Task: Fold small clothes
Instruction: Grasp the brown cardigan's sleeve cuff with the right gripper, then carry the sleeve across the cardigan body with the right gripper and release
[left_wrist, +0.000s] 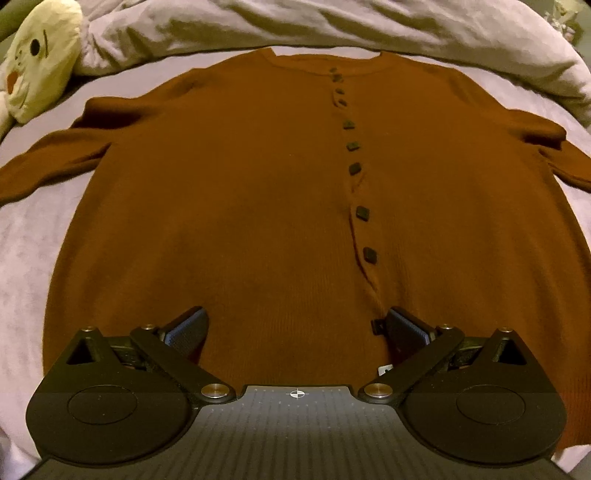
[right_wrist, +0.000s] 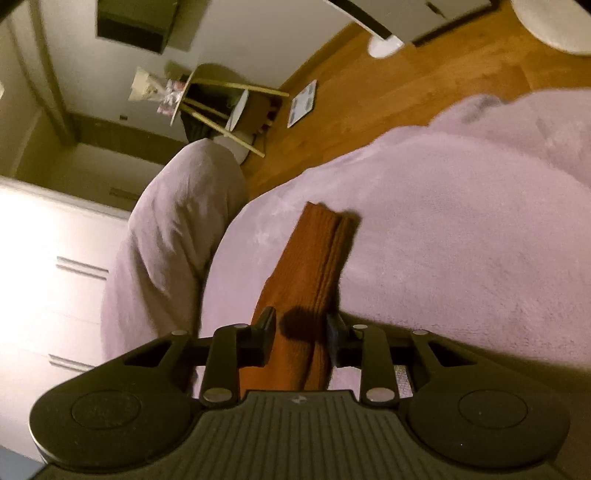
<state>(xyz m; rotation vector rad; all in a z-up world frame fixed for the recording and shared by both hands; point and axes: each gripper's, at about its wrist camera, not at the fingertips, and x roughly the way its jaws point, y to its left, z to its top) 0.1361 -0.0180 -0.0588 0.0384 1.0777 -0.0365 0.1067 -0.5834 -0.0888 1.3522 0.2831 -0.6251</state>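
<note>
A rust-brown buttoned cardigan (left_wrist: 229, 192) lies flat, front up, on the pale lilac blanket (left_wrist: 26, 258), collar at the far end and both sleeves spread sideways. My left gripper (left_wrist: 295, 321) hovers open over its near hem, fingers wide apart, the right one next to the button row (left_wrist: 354, 147). In the right wrist view the cardigan's sleeve (right_wrist: 314, 266) runs away from the camera with its ribbed cuff at the far end. My right gripper (right_wrist: 301, 325) is rolled onto its side and shut on this sleeve, with both pads pressed against the cloth.
A cream plush toy (left_wrist: 40, 62) lies at the far left of the bed beside a bunched duvet (left_wrist: 295, 26). Past the bed edge are a wooden floor (right_wrist: 369, 103), a small round side table (right_wrist: 214, 96), a scale (right_wrist: 303, 103) and white drawers (right_wrist: 44, 266).
</note>
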